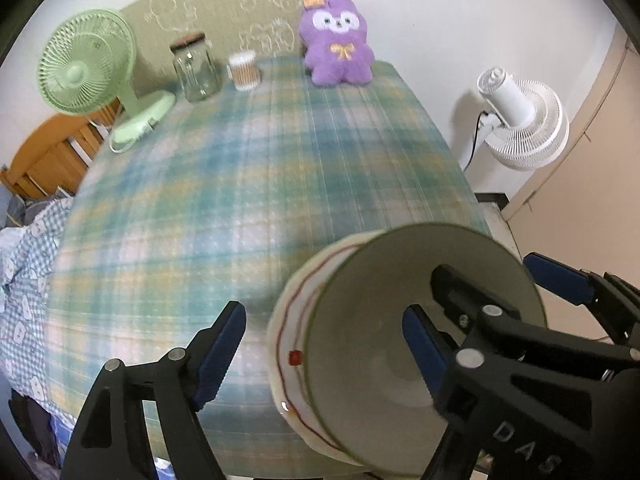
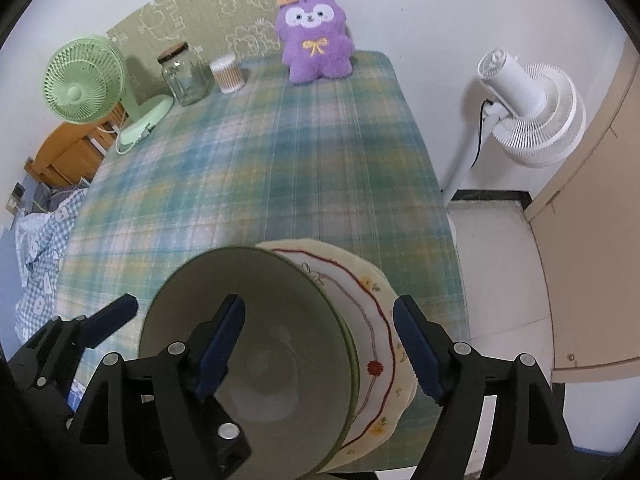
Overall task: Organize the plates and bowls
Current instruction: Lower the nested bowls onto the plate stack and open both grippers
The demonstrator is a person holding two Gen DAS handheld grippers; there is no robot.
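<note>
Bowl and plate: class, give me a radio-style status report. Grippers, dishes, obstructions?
Left gripper open, right gripper open, both straddling the rims. Green bowl sits on flowered plate, near table edge. Nothing in the way.

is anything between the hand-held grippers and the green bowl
Nothing visible. The green bowl sits on the flowered plate, and each open hand-held gripper straddles its rim: the left hand-held gripper on one side, the right hand-held gripper on the other.
</note>
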